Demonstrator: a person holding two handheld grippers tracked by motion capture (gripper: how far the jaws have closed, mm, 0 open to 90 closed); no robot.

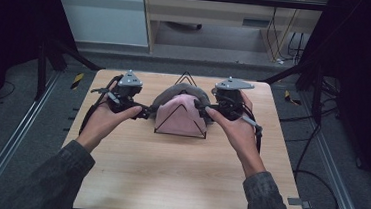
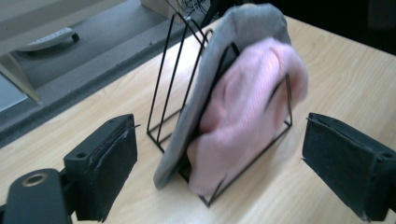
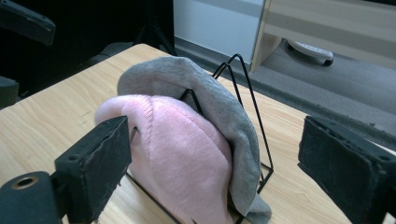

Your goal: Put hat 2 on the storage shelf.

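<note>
Item: black wire rack (image 1: 180, 129) with triangular dividers, mid-table on pale wooden table (image 1: 178, 174). Soft pink knitted cloth (image 1: 180, 116) sits in the front slot; grey fabric cloth (image 1: 174, 91) drapes behind it. Left gripper (image 1: 145, 112) and right gripper (image 1: 198, 108) flank the rack, jaws spread, nothing pinched. No legible writing

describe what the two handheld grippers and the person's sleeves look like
Both the left gripper and the right gripper are black, each topped by a grey three-cornered plate and trailing a black cable. Each has two blocky black jaws faced with dark, slightly frayed pads, with a round hole in the left-hand jaw mount. The person wears dark grey long sleeves.
</note>
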